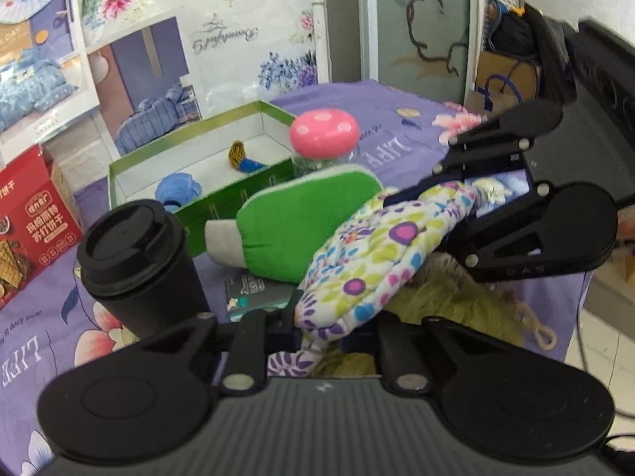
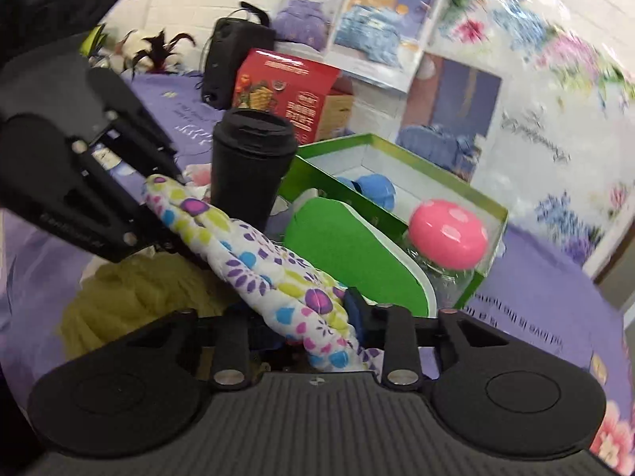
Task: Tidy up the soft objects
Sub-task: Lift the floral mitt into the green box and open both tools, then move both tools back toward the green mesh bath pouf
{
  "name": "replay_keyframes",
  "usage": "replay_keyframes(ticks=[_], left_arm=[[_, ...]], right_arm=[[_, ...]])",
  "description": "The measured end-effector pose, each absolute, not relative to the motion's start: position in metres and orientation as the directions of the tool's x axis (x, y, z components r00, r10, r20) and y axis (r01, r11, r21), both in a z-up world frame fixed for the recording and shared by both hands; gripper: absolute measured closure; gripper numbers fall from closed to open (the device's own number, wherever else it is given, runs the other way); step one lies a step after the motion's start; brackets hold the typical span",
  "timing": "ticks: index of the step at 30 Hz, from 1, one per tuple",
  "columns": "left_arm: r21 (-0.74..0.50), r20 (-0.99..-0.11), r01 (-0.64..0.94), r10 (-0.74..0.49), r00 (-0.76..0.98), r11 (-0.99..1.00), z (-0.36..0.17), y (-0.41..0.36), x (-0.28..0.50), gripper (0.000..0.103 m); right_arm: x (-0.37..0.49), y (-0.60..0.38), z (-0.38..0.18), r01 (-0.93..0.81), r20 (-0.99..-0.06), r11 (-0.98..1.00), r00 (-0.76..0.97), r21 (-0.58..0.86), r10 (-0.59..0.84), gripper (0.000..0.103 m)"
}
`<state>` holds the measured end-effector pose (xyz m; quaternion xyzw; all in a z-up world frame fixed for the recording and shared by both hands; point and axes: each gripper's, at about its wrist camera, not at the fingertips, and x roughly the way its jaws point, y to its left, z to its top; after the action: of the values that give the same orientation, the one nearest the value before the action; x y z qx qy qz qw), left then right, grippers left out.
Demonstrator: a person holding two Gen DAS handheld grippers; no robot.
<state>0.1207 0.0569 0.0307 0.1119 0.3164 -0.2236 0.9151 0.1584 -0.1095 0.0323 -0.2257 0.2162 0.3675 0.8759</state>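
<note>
A white floral quilted mitt [image 1: 369, 254] hangs stretched between both grippers above the purple bed. My left gripper [image 1: 313, 333] is shut on its lower end; my right gripper [image 1: 444, 194] is shut on its other end. In the right wrist view the mitt [image 2: 274, 273] runs from my right gripper [image 2: 337, 337] up to the left gripper [image 2: 158, 186]. A green padded mitt [image 1: 301, 218] lies behind it, against the green-rimmed box [image 1: 222, 135], which holds a blue soft object [image 1: 178, 190] and a yellow-blue yarn bundle [image 1: 238, 154]. An olive yarn bundle [image 1: 448, 301] lies below.
A black lidded cup [image 1: 135, 258] stands at the left of the mitt. A jar with a pink mushroom lid [image 1: 323, 131] stands at the box's corner. A red biscuit box [image 1: 27, 230] is far left. A small dark packet [image 1: 254, 289] lies on the bedsheet.
</note>
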Motion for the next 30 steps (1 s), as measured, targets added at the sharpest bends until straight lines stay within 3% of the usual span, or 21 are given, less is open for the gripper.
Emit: replay_keyframes(ticks=[6, 13, 17, 19, 20, 21, 22, 26, 30], left_arm=[[0.009, -0.547, 0.458, -0.379, 0.746, 0.889, 0.073, 0.061, 0.127, 0.092], [0.096, -0.403, 0.376, -0.309, 0.861, 0.922, 0.132, 0.06, 0.163, 0.092], [0.127, -0.384, 0.302, -0.234, 0.893, 0.945, 0.154, 0.063, 0.221, 0.092], [0.129, -0.409, 0.276, -0.202, 0.89, 0.952, 0.153, 0.067, 0.257, 0.087], [0.125, -0.431, 0.268, -0.191, 0.882, 0.955, 0.15, 0.07, 0.276, 0.078], [0.128, -0.458, 0.266, -0.181, 0.87, 0.956, 0.145, 0.072, 0.292, 0.051], [0.131, -0.488, 0.25, -0.158, 0.859, 0.959, 0.138, 0.075, 0.307, 0.038], [0.154, -0.588, 0.175, -0.052, 0.808, 0.973, 0.11, 0.089, 0.343, 0.036], [0.101, -0.615, 0.105, -0.021, 0.789, 0.989, 0.099, 0.109, 0.357, 0.035]], right_arm=[[0.159, -0.115, 0.065, -0.748, -0.496, 0.654, 0.611, -0.108, 0.617, 0.094], [0.187, -0.098, 0.123, -0.681, -0.338, 0.69, 0.728, -0.248, 0.597, 0.092], [0.247, -0.085, 0.147, -0.654, -0.317, 0.694, 0.755, -0.301, 0.574, 0.091], [0.279, -0.078, 0.148, -0.642, -0.324, 0.699, 0.765, -0.316, 0.556, 0.089], [0.295, -0.073, 0.145, -0.646, -0.345, 0.696, 0.76, -0.313, 0.55, 0.088], [0.311, -0.068, 0.14, -0.658, -0.389, 0.692, 0.745, -0.297, 0.542, 0.088], [0.324, -0.065, 0.132, -0.668, -0.421, 0.691, 0.731, -0.278, 0.537, 0.088], [0.374, -0.059, 0.096, -0.697, -0.605, 0.71, 0.611, -0.103, 0.512, 0.085], [0.383, -0.07, 0.087, -0.677, -0.584, 0.734, 0.617, -0.053, 0.527, 0.083]])
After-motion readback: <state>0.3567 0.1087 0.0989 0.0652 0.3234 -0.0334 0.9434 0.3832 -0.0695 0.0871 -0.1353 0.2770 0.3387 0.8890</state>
